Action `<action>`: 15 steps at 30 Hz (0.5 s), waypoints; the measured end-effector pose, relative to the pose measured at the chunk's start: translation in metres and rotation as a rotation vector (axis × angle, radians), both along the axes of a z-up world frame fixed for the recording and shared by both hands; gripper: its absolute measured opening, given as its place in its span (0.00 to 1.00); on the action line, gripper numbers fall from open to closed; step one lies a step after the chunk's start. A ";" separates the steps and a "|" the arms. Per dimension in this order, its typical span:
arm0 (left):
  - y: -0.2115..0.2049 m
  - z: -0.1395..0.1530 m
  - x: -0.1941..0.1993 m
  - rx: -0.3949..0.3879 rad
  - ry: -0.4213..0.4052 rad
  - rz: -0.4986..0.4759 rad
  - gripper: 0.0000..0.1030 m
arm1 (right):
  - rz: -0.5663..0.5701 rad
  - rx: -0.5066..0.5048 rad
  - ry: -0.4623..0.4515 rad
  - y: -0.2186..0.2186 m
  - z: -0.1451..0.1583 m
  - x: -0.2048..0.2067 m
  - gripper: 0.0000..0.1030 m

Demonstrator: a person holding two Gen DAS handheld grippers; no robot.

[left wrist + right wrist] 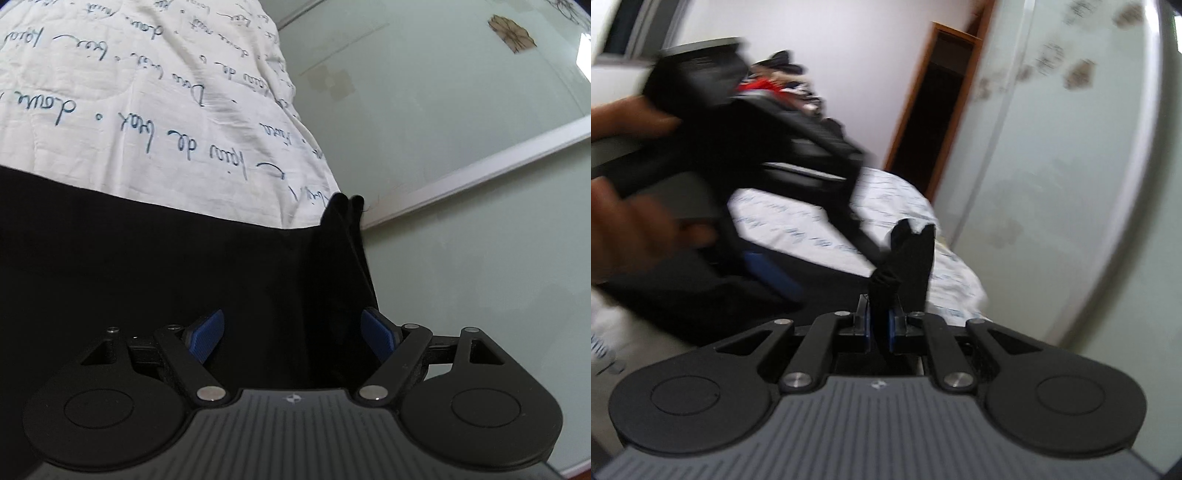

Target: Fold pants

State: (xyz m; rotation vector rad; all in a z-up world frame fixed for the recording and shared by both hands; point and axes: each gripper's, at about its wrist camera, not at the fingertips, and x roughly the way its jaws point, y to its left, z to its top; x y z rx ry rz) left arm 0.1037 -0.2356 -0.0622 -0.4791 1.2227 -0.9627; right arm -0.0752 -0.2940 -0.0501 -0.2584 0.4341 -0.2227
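Two tools were at work on the pants, and only one of them had a hold. Our right tool [878, 326] was pinched nearly shut on a bunched fold of the black pants [905, 258], and the cloth stood up out of its blue pads [865, 325] in a dark peak. Our left tool [291, 334] stood wide apart, with its blue pads [207, 332] on either side of the black cloth but pressing on nothing that we could see. In the left wrist view the pants [147, 277] lay spread over the bed's white cover with blue script [147, 92], and one edge of them rose in a narrow ridge near the side of the bed, next to the pale green floor [480, 258].

From the right wrist view we saw a hand [624, 221] gripping the body of the left tool [738, 147] above the cover [812, 221], but that whole picture was smeared by motion, so we could not make out fine detail there.

We judged the job to be at an early stage. One part of the pants had been gathered and picked up, yet most of the cloth looked flat and unfolded, and we saw no neat doubled layers. What was left, as we read it, was for the left tool to take its own hold, then to carry the lifted part across the rest, and then to fold again and smooth it. How many folds were already in the cloth we could not tell, as black on black hid the layers.
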 end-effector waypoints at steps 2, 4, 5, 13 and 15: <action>0.002 -0.001 0.000 -0.015 -0.012 0.013 0.79 | 0.027 -0.015 0.011 0.007 -0.002 0.000 0.09; 0.003 0.000 0.000 -0.012 -0.019 0.027 0.79 | 0.042 -0.004 0.015 0.008 -0.002 0.001 0.10; 0.004 0.001 0.000 -0.015 -0.025 0.032 0.79 | 0.053 -0.007 0.023 0.009 -0.002 -0.001 0.10; 0.003 0.001 -0.002 -0.030 -0.041 0.035 0.79 | 0.077 -0.014 0.064 0.016 -0.011 0.000 0.09; 0.003 -0.002 -0.002 -0.042 -0.029 0.039 0.78 | 0.079 -0.021 0.067 0.018 -0.010 -0.001 0.09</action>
